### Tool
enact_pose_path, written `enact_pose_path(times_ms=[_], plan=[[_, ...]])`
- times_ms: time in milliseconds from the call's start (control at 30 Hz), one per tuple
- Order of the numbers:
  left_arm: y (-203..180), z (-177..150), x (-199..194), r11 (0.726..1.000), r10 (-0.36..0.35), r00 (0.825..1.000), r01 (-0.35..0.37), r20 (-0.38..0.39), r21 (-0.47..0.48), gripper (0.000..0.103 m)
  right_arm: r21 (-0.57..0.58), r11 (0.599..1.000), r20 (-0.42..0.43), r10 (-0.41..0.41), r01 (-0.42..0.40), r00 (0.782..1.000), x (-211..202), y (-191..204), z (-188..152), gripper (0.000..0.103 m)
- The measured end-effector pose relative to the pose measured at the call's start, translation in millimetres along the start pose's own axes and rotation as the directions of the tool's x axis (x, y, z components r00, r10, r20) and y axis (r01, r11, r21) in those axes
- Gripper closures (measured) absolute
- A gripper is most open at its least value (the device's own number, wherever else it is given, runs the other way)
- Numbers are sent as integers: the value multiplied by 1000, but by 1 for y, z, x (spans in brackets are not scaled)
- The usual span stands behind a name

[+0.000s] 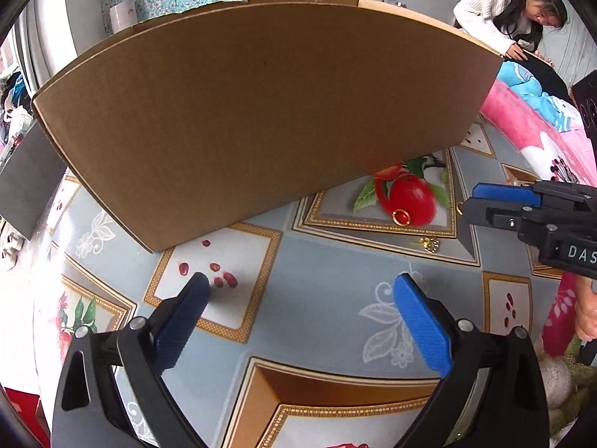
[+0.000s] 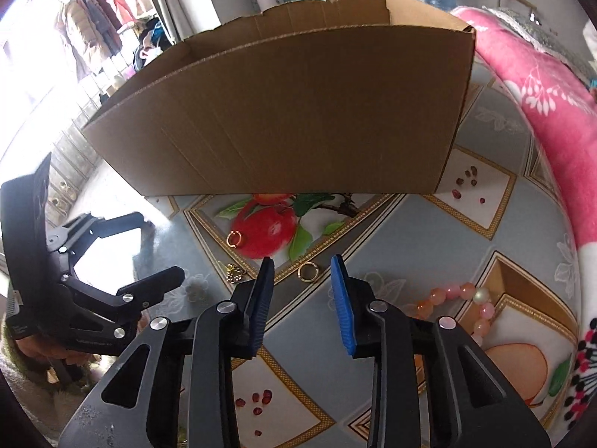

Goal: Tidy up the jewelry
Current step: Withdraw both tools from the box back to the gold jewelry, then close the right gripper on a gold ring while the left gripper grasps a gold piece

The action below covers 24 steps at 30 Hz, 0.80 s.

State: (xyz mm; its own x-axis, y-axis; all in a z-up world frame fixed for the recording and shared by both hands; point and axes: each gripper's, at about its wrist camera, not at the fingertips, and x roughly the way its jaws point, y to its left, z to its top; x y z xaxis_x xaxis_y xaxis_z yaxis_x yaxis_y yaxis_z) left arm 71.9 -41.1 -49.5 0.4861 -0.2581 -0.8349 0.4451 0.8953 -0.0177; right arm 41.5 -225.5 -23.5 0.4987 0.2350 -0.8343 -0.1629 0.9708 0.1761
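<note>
Gold rings (image 2: pixel 308 272) (image 2: pixel 235 239) lay loose on the patterned tablecloth (image 2: pixel 391 246) before the cardboard box (image 2: pixel 298 112), one just beyond the right gripper (image 2: pixel 303 267)'s narrowly parted fingers, while the left gripper (image 1: pixel 300 285) gaped wide, empty.

Left tongs (image 1: pixel 300 289) stand wide apart above a patterned table (image 1: pixel 321 261), nothing between the blue pads. Ahead sits a cardboard box (image 1: pixel 261 112); to their right lie a gold ring (image 1: pixel 401 217) and a gold charm (image 1: pixel 429 244), near the right tongs (image 1: pixel 471 196).
</note>
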Motion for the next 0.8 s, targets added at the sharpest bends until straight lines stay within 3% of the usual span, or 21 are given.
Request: enact_pose_path(times_ms=[167, 467, 800], plan=[[-4, 2, 2, 1000, 21, 1000, -21, -3, 17, 6, -32, 999, 3, -31, 31, 1000, 6, 1, -1, 87], [-7, 7, 6, 999, 20, 1000, -20, -17, 26, 5, -88, 995, 8, -55, 55, 998, 10, 13, -3, 94], [-6, 5, 4, 999, 29, 1000, -29, 1, 16, 5, -5, 1000, -10, 8, -8, 1000, 12, 8, -9, 95]])
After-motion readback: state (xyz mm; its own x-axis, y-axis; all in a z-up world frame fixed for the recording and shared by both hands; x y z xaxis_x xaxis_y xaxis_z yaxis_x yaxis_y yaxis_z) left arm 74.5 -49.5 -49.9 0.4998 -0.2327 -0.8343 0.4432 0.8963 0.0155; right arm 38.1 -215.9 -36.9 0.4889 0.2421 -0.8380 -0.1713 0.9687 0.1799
